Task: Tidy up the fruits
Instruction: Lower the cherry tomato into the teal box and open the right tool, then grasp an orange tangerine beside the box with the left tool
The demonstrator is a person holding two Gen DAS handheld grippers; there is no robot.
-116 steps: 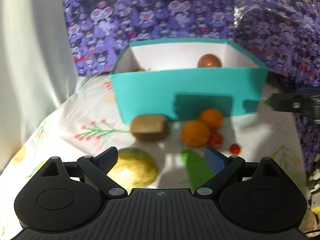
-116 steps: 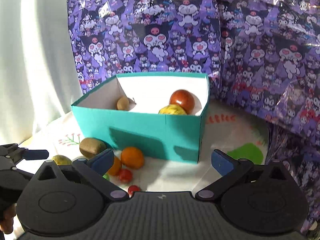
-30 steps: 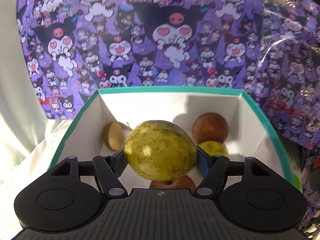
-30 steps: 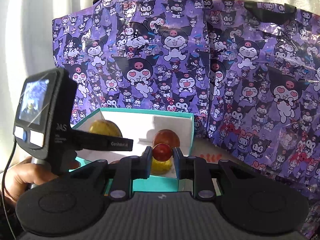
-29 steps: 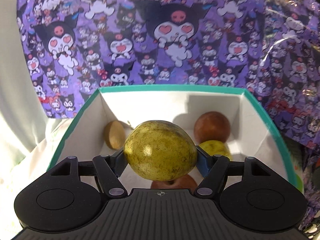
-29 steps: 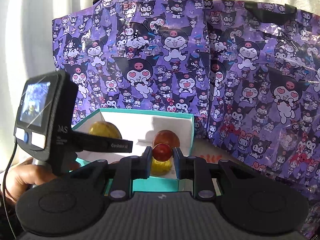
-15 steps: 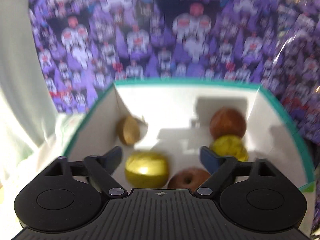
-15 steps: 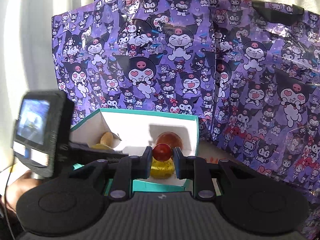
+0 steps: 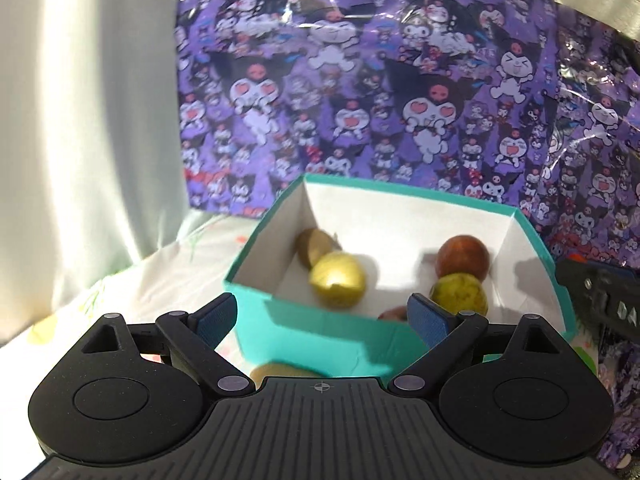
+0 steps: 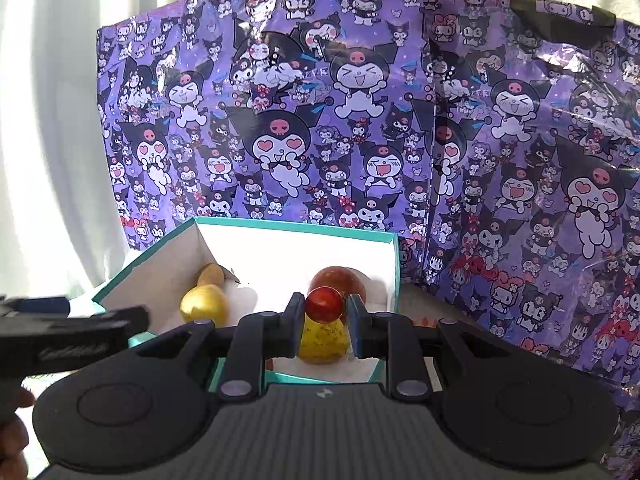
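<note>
Your teal box (image 9: 320, 332) holds five fruits: two yellow, two reddish, one brown. Your left gripper (image 9: 322, 316) hangs spread and empty; your right gripper (image 10: 324, 320) clamps one red cherry tomato (image 10: 324, 300) above the box.

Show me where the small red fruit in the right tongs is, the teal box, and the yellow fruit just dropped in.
small red fruit (image 10: 324, 305), right wrist view, its front face.
teal box (image 9: 320, 330), left wrist view, near outer wall.
yellow fruit (image 9: 338, 279), left wrist view, its top.
</note>
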